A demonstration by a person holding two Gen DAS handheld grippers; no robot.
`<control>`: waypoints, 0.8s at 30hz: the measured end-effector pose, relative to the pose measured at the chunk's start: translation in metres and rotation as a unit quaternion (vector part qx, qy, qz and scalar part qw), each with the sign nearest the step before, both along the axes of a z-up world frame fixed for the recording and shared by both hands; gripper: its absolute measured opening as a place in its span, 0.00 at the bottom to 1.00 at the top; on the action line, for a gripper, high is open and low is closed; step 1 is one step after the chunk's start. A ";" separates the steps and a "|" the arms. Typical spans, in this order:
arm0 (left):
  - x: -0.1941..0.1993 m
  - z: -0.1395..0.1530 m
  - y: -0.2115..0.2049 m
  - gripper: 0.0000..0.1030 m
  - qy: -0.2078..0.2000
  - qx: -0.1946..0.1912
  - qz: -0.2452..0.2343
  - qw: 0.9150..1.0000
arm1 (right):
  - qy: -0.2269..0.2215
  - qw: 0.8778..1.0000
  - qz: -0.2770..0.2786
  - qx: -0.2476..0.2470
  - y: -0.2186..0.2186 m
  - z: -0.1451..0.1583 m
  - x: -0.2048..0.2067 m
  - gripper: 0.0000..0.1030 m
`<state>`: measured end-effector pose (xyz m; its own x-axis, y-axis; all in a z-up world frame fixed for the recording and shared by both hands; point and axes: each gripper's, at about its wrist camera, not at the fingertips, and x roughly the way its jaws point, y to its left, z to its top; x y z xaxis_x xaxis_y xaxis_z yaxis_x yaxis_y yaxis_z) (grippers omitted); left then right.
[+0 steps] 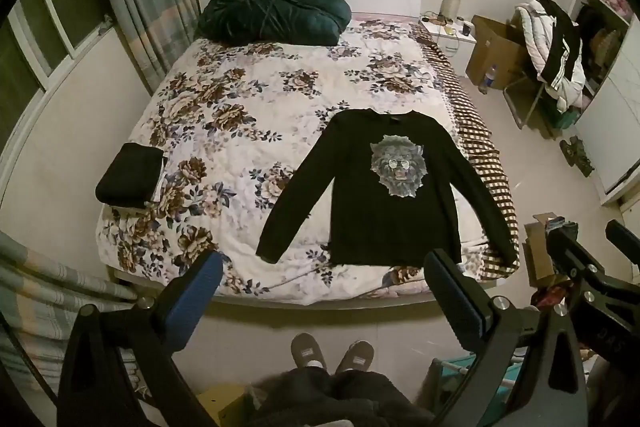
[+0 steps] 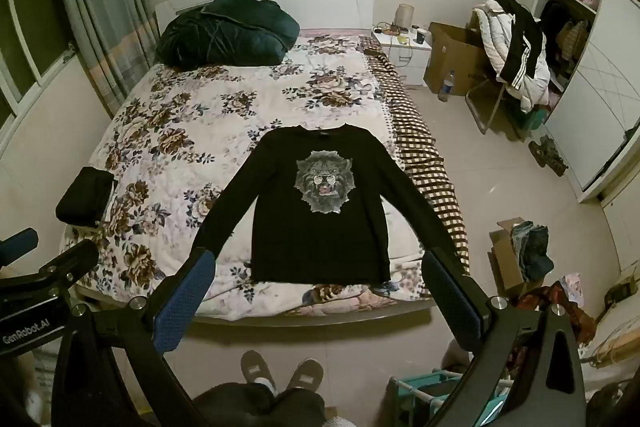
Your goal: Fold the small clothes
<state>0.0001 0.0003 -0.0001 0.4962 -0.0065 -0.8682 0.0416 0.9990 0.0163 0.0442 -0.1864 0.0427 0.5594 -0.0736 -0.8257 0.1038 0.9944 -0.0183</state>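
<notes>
Black long-sleeved shirt lies flat on the bed ahead of both grippers, hem at the near edge, one cuff overhanging the checked side. Left gripper and right gripper hang spread wide, empty, above it. Folded stack is half-hidden far left.

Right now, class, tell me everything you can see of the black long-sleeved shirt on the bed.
The black long-sleeved shirt lies flat, front up, on the floral bedspread near the foot of the bed, collar toward the headboard. It looks like soft knit, with a grey lion-face print on the chest. Both sleeves spread outward and down; one reaches the checked blanket. Nothing grips it.
</notes>
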 end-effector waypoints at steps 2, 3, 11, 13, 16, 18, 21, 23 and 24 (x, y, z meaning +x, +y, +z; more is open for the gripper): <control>0.000 0.000 0.000 1.00 -0.001 0.000 -0.001 1.000 | -0.002 1.000 -0.001 -0.003 0.000 0.000 0.000 1.00; 0.000 0.000 0.000 1.00 -0.001 0.001 0.000 1.000 | -0.002 1.000 -0.001 -0.003 0.000 0.000 0.000 1.00; 0.000 0.000 0.000 1.00 -0.003 0.002 0.002 1.000 | -0.002 1.000 -0.001 -0.003 0.000 0.000 -0.001 1.00; 0.000 -0.001 0.000 1.00 -0.002 0.000 0.001 1.000 | -0.002 1.000 -0.002 -0.003 0.000 0.001 -0.001 1.00; 0.000 -0.001 0.000 1.00 -0.002 -0.001 0.000 1.000 | -0.003 1.000 -0.001 -0.002 0.000 0.002 -0.003 1.00; 0.001 -0.001 0.000 1.00 -0.003 0.000 0.001 1.000 | -0.002 1.000 0.000 -0.002 -0.001 0.001 -0.002 1.00; 0.000 -0.001 0.000 1.00 -0.003 -0.001 0.000 1.000 | -0.002 1.000 -0.001 -0.003 -0.002 0.002 -0.004 1.00; 0.000 0.004 -0.006 1.00 -0.003 -0.001 0.000 1.000 | -0.003 1.000 -0.001 -0.004 -0.002 0.002 -0.004 1.00; 0.000 0.004 -0.007 1.00 -0.003 -0.001 0.001 1.000 | -0.003 1.000 -0.001 -0.004 -0.002 0.002 -0.004 1.00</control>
